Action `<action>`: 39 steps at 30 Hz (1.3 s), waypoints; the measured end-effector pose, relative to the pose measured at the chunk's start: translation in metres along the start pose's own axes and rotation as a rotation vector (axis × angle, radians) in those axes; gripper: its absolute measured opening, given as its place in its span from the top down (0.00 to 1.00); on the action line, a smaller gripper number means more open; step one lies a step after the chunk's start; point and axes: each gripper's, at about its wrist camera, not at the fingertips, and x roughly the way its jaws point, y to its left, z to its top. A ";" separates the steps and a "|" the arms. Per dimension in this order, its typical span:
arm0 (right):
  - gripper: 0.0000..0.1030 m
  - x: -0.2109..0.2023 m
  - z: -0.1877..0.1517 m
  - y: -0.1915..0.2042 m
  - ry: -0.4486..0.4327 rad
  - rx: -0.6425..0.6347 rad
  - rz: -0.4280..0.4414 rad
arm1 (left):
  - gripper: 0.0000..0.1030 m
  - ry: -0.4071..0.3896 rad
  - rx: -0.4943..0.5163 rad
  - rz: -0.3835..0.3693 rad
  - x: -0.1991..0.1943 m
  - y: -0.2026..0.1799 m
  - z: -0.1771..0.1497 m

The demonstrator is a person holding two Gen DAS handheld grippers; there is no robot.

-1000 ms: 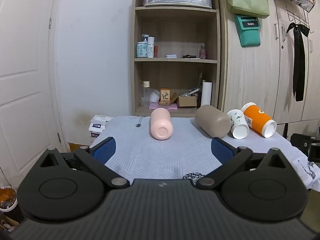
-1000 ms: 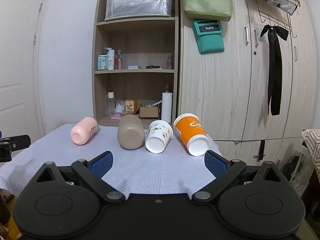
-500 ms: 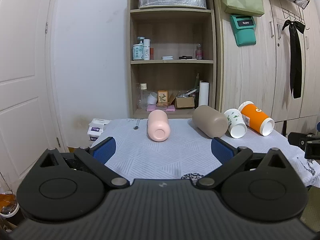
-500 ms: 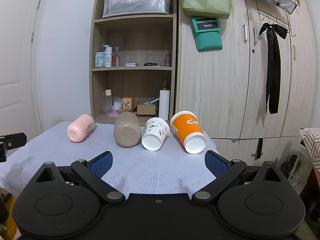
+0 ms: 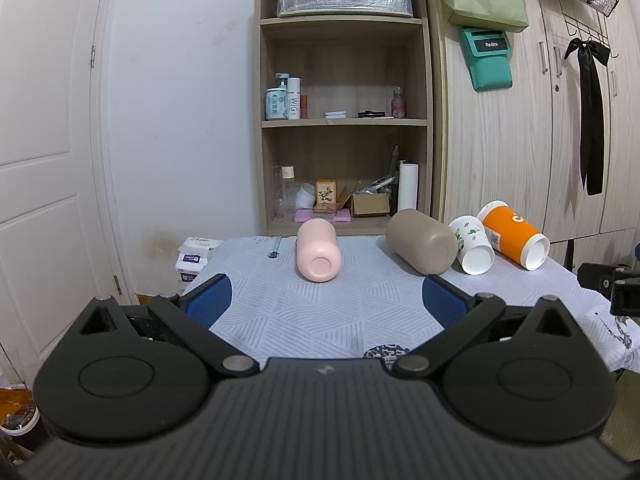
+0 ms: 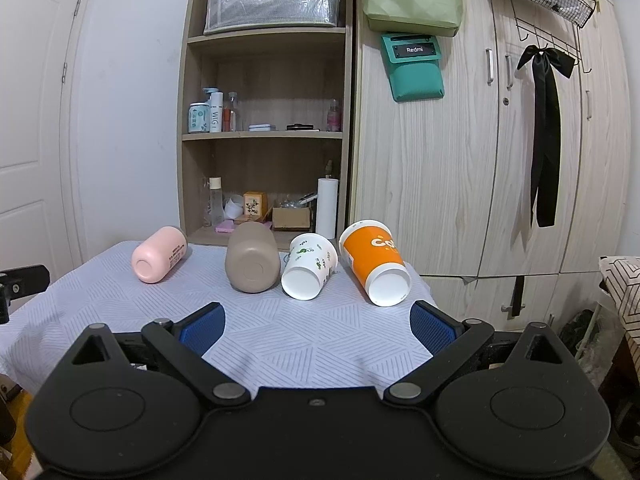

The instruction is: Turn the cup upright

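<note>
Still Down: Four Cups on Their Sides, Both Sets of Fingers Wide Apart

Nothing has been righted so far. Four cups lie tipped over in a row across the far half of the table [image 6: 320,344], each with its flat base turned back toward the person. The task sentence does not say which cup is meant.

Straight ahead of the left gripper [image 5: 326,298], between its two blue pads, lies the pink cup [image 5: 318,250], base facing the fingers and mouth pointing away toward the shelf unit [image 5: 344,120]. Just past the right-hand finger of that gripper sits the tan cup [image 5: 422,246], angled, with the white leaf-print paper cup [image 5: 472,246] touching or nearly touching it, and the orange paper cup [image 5: 514,234] beyond.

Ahead of the right gripper [image 6: 316,326], the leaf-print cup [image 6: 310,272] sits between the fingers, the tan cup [image 6: 252,262] slightly toward the left finger, the orange cup [image 6: 376,262] toward the right finger, and the pink cup [image 6: 160,254] well outside the left finger.

Both grippers hang short of the cups, empty, fingers spread wide, presumably so a cup's body can pass between the pads. My guess is that each hand is lined up on a cup of its own. Lying on curved sides, they could roll if nudged off-centre, and the paper ones may crush.
</note>
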 end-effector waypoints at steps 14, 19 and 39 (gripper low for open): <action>0.02 0.001 0.000 -0.001 0.007 -0.004 -0.002 | 0.00 0.000 0.002 0.002 0.000 0.000 -0.001; 0.02 0.001 0.001 0.000 0.008 -0.005 -0.001 | 0.00 -0.002 0.002 0.001 0.000 0.000 -0.001; 0.02 0.007 -0.003 0.001 0.029 -0.014 0.018 | 0.00 0.047 -0.013 -0.054 0.006 -0.004 0.005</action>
